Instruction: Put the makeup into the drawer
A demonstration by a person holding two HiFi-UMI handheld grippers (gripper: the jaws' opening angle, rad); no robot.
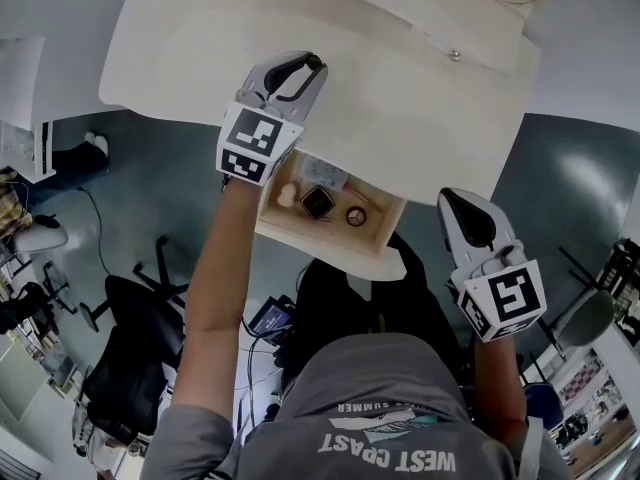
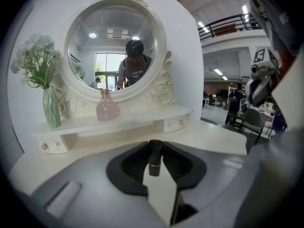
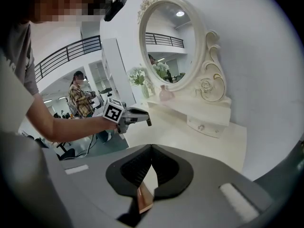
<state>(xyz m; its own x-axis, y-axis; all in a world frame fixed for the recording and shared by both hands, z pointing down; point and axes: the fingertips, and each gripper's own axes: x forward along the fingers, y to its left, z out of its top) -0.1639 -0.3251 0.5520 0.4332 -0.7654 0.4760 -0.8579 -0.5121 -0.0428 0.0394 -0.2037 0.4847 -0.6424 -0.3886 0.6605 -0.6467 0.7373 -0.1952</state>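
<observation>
The left tool (image 2: 155, 146) is clamped on a black makeup tube (image 2: 155, 158), gripped near its top so the body hangs free between the jaws. That hold likely makes it easy to lower and drop. It hangs over the white surface (image 1: 400, 98), back from the front edge. The drawer (image 1: 325, 242) stands pulled out below that edge with a compact (image 1: 317, 202) and a round piece (image 1: 356, 216) already inside, so the tube has yet to be brought to it. The right tool (image 3: 151, 148) has its jaws together at the tips, gripping nothing I can make out, and waits off to the drawer's right, seemingly to keep the way clear.
</observation>
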